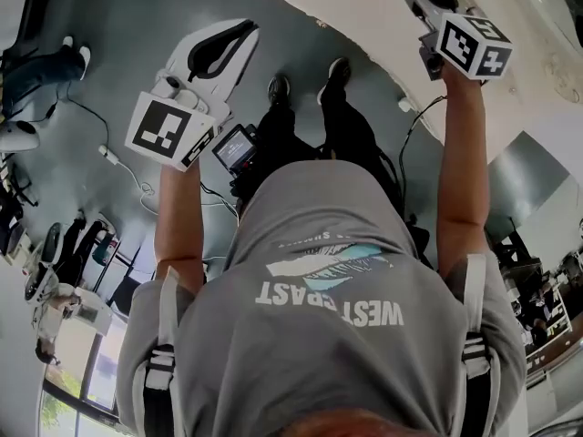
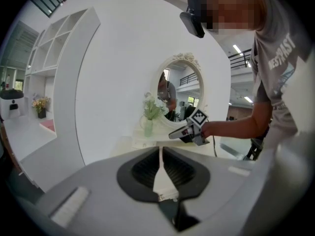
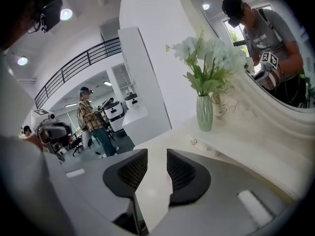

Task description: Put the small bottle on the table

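No small bottle clearly in view; probably light and slick, best taken round its body. Left gripper [image 2: 161, 149] jaws closed, empty; right gripper [image 3: 156, 154] jaws apart, empty, over cream-white surface [image 3: 246, 144].

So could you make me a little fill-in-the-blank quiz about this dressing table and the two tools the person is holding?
1. The green vase on the white table holds white ____.
2. Beside the vase is an oval ____.
3. The left tool has its jaws together; the right tool has its jaws ____, with nothing between them.
4. The person's T-shirt is ____.
Missing words: flowers, mirror, open, grey.
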